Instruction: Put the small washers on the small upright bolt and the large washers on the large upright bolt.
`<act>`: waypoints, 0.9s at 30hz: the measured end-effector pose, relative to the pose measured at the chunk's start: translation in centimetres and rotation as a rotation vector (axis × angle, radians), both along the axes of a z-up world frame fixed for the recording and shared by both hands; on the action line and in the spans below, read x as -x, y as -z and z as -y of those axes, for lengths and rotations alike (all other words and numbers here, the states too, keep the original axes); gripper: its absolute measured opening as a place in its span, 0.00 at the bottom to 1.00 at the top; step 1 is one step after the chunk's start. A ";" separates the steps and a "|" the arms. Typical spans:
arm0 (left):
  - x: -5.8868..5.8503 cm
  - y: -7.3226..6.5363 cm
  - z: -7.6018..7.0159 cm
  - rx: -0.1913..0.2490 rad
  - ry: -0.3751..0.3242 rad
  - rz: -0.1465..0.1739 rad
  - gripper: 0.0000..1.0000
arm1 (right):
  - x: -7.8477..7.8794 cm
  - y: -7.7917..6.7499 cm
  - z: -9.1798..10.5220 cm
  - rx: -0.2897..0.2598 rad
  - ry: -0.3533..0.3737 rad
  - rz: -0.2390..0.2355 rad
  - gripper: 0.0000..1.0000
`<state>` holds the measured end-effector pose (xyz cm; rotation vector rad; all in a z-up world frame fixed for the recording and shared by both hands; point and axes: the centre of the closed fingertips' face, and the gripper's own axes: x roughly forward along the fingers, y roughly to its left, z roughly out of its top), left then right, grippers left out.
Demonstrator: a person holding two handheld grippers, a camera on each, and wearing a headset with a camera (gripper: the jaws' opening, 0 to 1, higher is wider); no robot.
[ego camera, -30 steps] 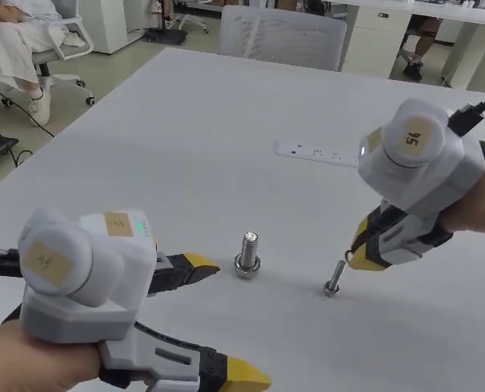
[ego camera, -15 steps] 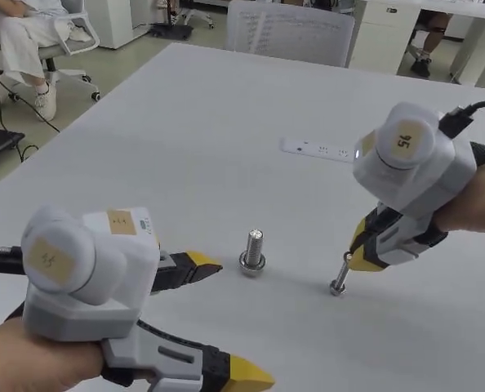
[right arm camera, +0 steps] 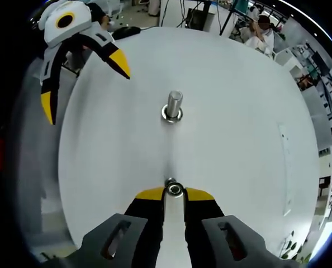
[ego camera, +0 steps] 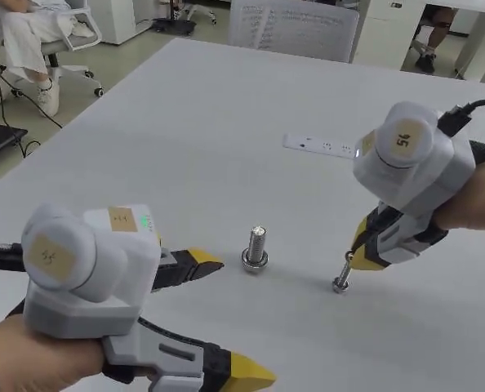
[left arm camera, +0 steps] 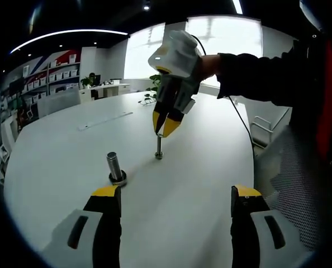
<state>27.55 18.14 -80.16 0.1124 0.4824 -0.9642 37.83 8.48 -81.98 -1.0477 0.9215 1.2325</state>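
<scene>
While left gripper [left arm camera: 176, 192] gapes open, right gripper [ego camera: 357, 260] pinches small washer [right arm camera: 174, 188] atop small bolt [ego camera: 340, 279].

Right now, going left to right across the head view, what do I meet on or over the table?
left gripper → large upright bolt → small upright bolt → right gripper

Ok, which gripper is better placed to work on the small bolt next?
Probably right. The right gripper sits at the top of the small bolt, jaws nearly together. The left gripper is wide open, holding nothing, back nearer the large bolt.
</scene>
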 end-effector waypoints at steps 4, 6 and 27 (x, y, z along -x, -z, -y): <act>0.0 0.0 0.0 0.000 -0.002 0.000 0.80 | 0.0 0.2 0.1 0.004 -0.001 -0.006 0.13; -0.1 0.0 -0.1 -0.001 -0.004 0.000 0.80 | 0.0 0.2 0.0 0.004 -0.001 -0.007 0.13; -0.3 0.1 -0.3 -0.001 -0.011 -0.006 0.80 | -0.4 2.0 0.0 0.017 -0.002 -0.041 0.13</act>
